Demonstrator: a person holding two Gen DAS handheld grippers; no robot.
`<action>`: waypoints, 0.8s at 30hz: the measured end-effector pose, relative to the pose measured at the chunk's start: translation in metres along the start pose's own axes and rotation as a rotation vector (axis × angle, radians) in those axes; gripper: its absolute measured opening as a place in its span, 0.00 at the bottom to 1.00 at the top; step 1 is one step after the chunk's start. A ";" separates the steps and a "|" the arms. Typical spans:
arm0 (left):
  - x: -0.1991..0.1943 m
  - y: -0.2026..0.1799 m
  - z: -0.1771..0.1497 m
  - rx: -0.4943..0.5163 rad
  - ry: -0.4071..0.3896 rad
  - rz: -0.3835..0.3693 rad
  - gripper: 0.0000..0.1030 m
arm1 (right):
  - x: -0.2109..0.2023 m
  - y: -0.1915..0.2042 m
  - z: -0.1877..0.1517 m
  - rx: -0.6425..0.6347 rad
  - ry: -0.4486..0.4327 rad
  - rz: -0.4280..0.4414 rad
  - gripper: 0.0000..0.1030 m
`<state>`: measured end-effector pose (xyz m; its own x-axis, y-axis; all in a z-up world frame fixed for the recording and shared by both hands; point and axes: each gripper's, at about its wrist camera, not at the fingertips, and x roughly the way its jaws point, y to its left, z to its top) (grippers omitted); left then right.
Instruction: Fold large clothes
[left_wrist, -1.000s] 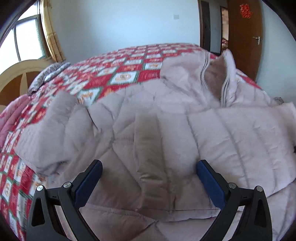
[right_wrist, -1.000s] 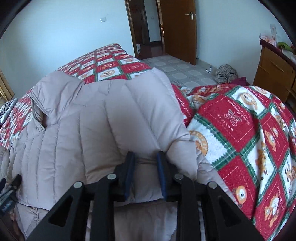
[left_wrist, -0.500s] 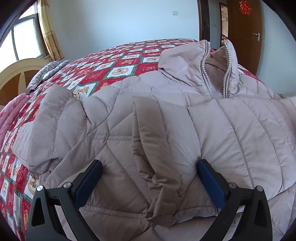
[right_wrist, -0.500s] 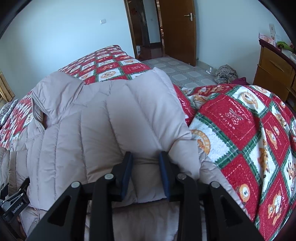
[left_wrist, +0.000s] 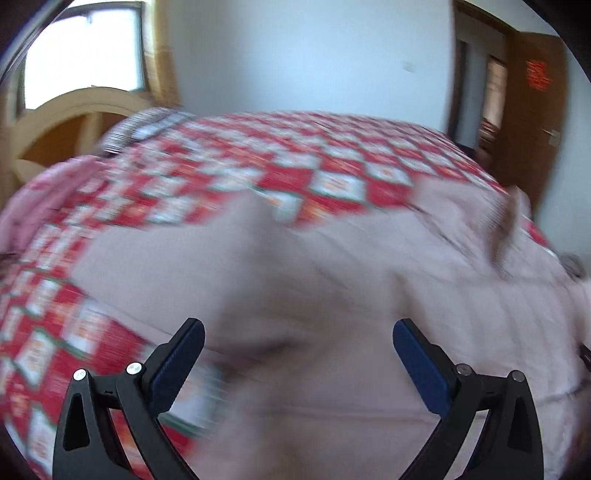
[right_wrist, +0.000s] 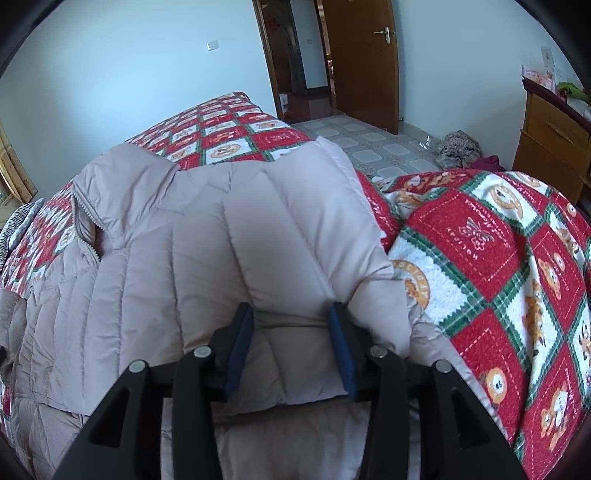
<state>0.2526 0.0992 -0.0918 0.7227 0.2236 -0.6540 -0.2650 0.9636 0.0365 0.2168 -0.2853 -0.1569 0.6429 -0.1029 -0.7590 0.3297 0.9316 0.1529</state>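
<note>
Where the right gripper (right_wrist: 291, 325) is seen, its blue pads are clamped on a puffy fold of the pale pink quilted jacket (right_wrist: 192, 258), which is spread over the bed's red, green and white patchwork quilt (right_wrist: 498, 258). Its zipped collar (right_wrist: 88, 229) is seen at the left. The left gripper (left_wrist: 297, 345) is held wide apart above the jacket (left_wrist: 332, 280), gripping nothing; that view is heavily blurred, so seams and quilt (left_wrist: 258, 158) pattern are hardly made out.
</note>
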 end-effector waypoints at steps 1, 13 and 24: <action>0.000 0.012 0.004 -0.012 -0.016 0.030 0.99 | 0.000 0.000 0.000 -0.002 -0.001 -0.001 0.44; 0.065 0.168 0.027 -0.337 0.031 0.356 0.99 | -0.001 0.006 -0.002 -0.033 -0.005 -0.026 0.48; 0.138 0.227 -0.002 -0.617 0.210 0.339 0.96 | -0.001 0.008 -0.004 -0.055 -0.005 -0.042 0.51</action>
<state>0.2911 0.3487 -0.1753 0.4162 0.4023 -0.8154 -0.8082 0.5745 -0.1291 0.2167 -0.2760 -0.1574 0.6331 -0.1438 -0.7606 0.3178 0.9443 0.0860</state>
